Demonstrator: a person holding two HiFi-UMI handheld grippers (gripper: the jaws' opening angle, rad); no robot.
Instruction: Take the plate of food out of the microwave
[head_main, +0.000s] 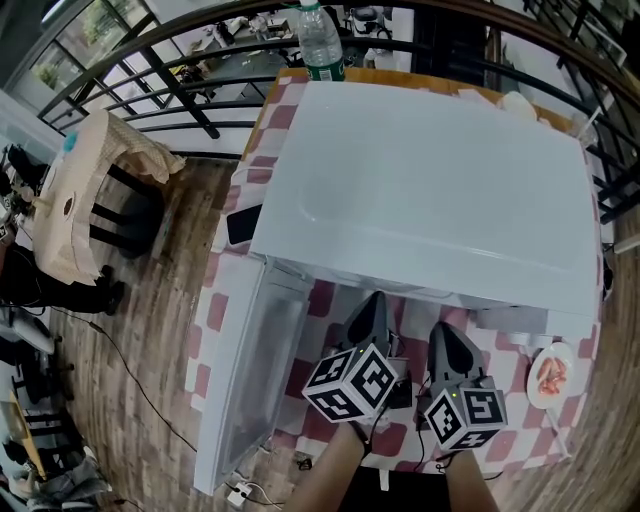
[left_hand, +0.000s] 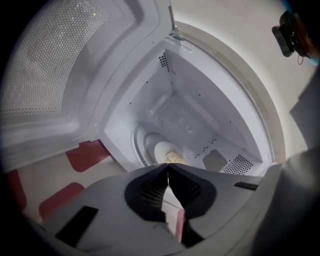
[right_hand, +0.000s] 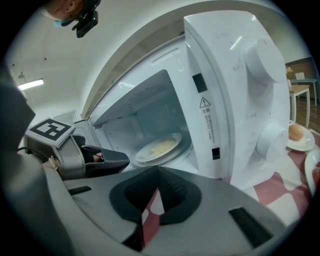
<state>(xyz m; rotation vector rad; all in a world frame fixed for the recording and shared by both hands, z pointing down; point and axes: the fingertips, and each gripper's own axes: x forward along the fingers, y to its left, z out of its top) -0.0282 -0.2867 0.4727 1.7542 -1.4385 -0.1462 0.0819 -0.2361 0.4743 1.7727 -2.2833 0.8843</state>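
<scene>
- The microwave (head_main: 430, 190) stands on the checked tablecloth (head_main: 222, 300). Its door (head_main: 250, 370) is swung wide and its cavity holds one thing.
- The plate of food (right_hand: 159, 148), a pale dish with a yellowish portion, sits on the turntable inside, untouched.
- The left gripper (left_hand: 167, 165) hangs at the cavity mouth with its jaws pressed together on nothing. The right gripper (right_hand: 158, 169), just beside it, is likewise closed and empty.
- Likely risk: closed jaws would only nudge the plate deeper, and a one-sided pinch on the rim could tip the food out.
- A small side plate (head_main: 552, 375) of reddish food lies right of the microwave, where a swinging elbow could catch it.
</scene>
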